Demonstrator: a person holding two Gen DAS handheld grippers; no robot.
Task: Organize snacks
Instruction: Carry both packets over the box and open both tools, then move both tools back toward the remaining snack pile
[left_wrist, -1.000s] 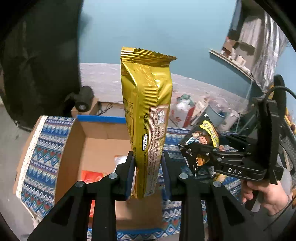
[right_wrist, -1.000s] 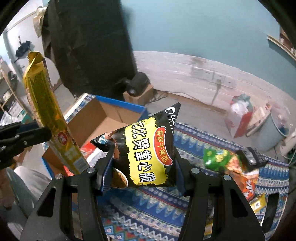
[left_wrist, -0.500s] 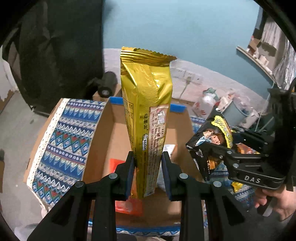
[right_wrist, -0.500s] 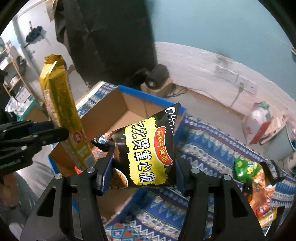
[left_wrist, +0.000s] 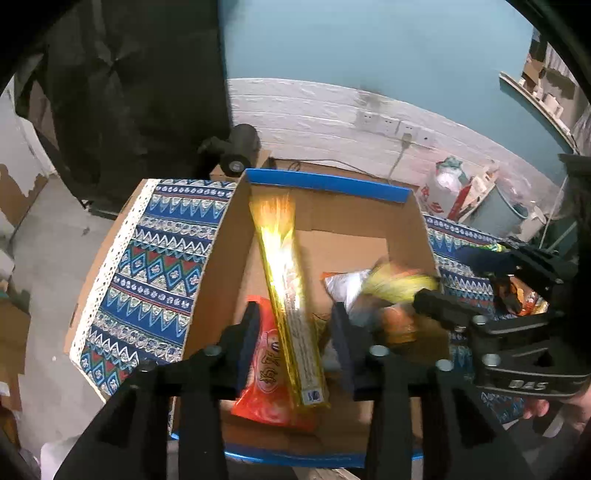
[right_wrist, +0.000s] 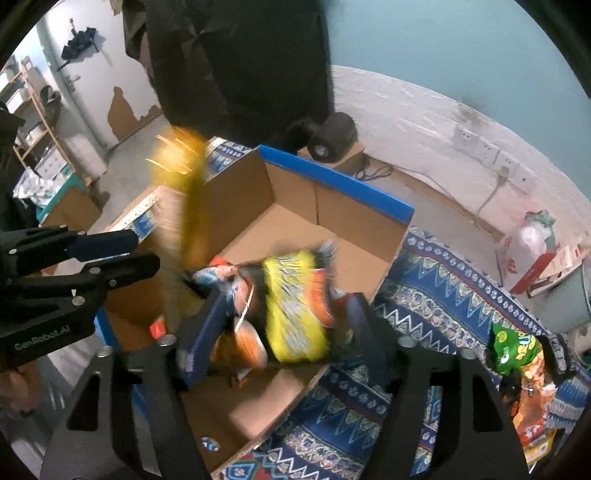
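A: What are the tools doing?
B: The left tool is opening. The gold bag is leaning loose over the box.
A: And the right tool?
B: It is opening too. The black and yellow bag is blurry between its fingers, above the box.

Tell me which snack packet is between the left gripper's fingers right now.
The long gold packet, between the opening jaws of the left gripper and untouched by the pads. The orange-red packet lies beneath it in the cardboard box; the black-and-yellow bag is at the right gripper.

Cardboard box on patterned cloth; long packet inside atop flat pouch; loose snack bags right of box.
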